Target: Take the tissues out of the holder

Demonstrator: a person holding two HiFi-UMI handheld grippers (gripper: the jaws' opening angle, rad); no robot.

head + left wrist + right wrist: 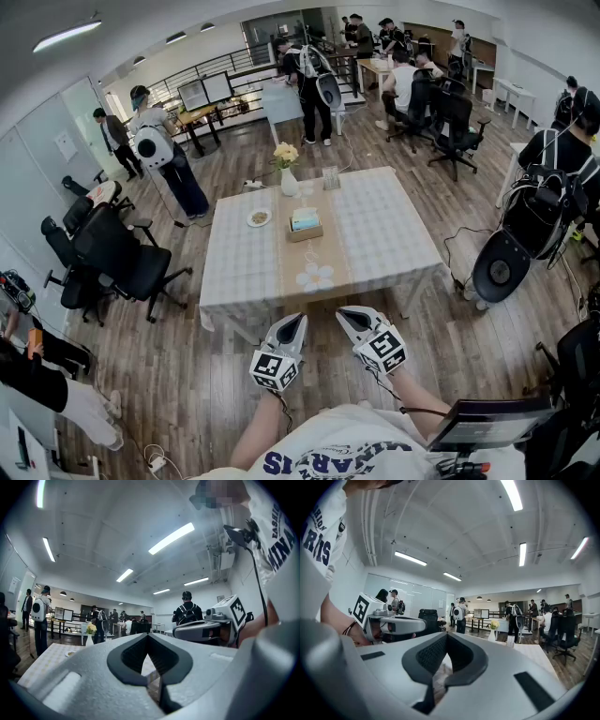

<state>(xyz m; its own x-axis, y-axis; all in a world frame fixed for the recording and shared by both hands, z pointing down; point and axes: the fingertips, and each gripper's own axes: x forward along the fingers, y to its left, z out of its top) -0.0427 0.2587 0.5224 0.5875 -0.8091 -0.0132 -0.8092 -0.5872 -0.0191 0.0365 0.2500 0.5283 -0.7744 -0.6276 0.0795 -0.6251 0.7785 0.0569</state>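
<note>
A wooden tissue holder [305, 232] stands in the middle of the checked table [375, 234], with pale tissues [305, 220] showing in its open top. Both grippers hover short of the table's near edge, well away from the holder. My left gripper [293, 320] is shut with nothing in it and points towards the table. My right gripper [346, 314] is beside it, also shut and empty. In the left gripper view the jaw tips [148, 635] meet, and the right gripper [206, 626] shows beside them. The right gripper view has its own tips [446, 635] together.
On the far part of the table are a white vase of yellow flowers [287, 174], a small plate [259, 217] and a glass [330, 177]. Black office chairs [122, 255] stand to the left. A person with a backpack rig [530, 220] is at the right, and others stand further back.
</note>
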